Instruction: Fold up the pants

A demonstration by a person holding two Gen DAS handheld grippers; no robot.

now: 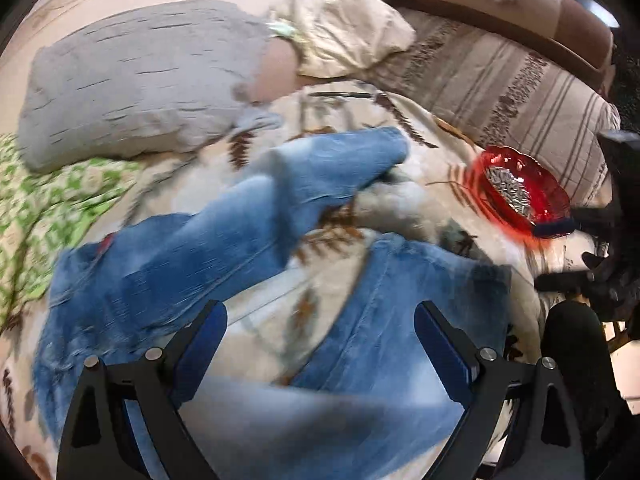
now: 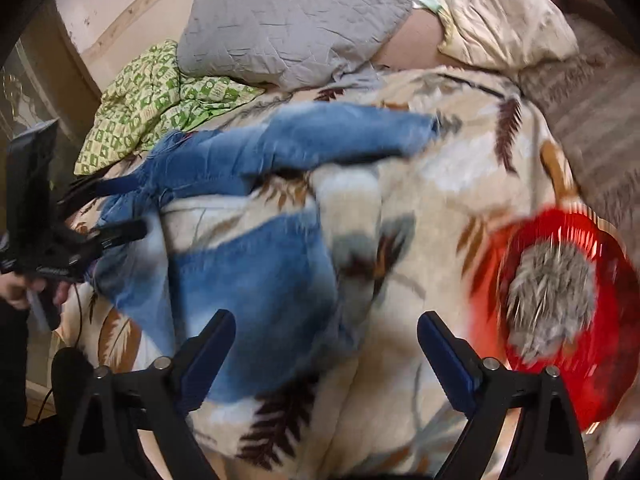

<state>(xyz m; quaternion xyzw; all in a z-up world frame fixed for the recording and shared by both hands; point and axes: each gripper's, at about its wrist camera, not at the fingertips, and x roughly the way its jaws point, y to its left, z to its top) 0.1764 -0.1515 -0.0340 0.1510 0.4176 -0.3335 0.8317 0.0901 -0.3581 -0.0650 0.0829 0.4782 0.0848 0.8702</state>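
Pants (image 1: 224, 236): one pair of blue denim, lying spread and rumpled on a bed under a leaf-patterned blanket (image 2: 452, 184), both legs visible and angled apart. Both views are motion-blurred.

Left gripper (image 1: 320, 320): one, jaws spread wide, nothing pinched between them. In the left wrist view one pant leg runs up directly between and beneath the jaws, while the waist part lies under and beyond the left finger; whether the pads touch the cloth cannot be told.

Right gripper (image 2: 326, 330): one, jaws likewise wide apart and holding nothing. In the right wrist view the end of the nearer pant leg lies just beyond the left finger (image 2: 208, 352); bare blanket fills the rest of the gap.

Red bowl (image 2: 560, 312): one, translucent, filled with small grey-and-white pieces, resting on the blanket just beside the right finger of the right gripper and well apart from the pants.

Farther back: one green-and-white patterned cloth (image 2: 148, 100) bunched at the left, near the waist end of the pants; one grey quilted pillow (image 2: 288, 20); one cream pillow (image 2: 504, 20) beside it; one striped cushion (image 1: 504, 80) at the far right.

A person's hand (image 2: 20, 288) holds the left gripper's handle.
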